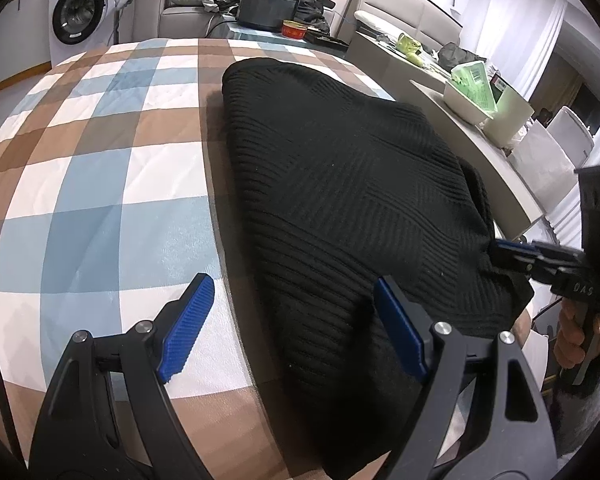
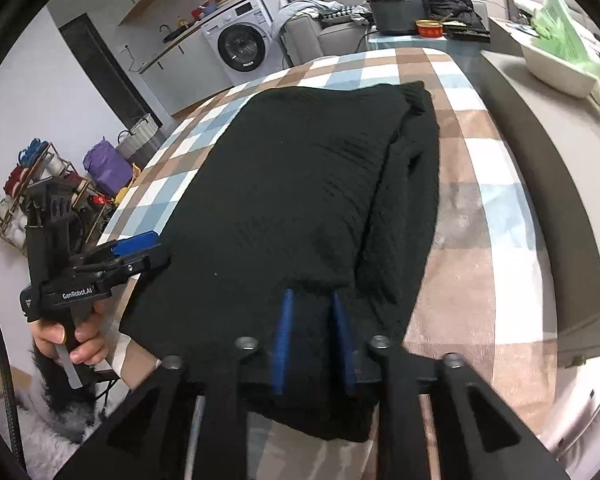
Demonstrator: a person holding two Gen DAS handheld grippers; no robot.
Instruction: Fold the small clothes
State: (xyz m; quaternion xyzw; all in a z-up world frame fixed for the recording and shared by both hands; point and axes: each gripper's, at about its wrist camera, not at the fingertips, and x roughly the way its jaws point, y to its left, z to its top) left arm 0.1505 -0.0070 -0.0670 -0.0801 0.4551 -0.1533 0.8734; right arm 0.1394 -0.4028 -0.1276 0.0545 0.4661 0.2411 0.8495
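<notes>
Sweater (image 2: pixel 300 200) hem sits pinched between right fingers (image 2: pixel 286 332) (nearly together); left fingers (image 1: pixel 188 328) spread wide, straddling its edge.

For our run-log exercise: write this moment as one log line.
task: fold clothes | left gripper: open, at sweater near edge | right gripper: shut on sweater | sweater: partly folded on checked cloth

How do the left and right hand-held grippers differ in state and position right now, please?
The left hand-held gripper is spread wide open, gripping nothing; the right hand-held gripper is shut on the near edge of the black sweater. The left one stands at the sweater's left side, one finger over the checked cloth and one over the knit; the right one is at the sweater's near right corner. Both have blue pads and black frames.
</notes>
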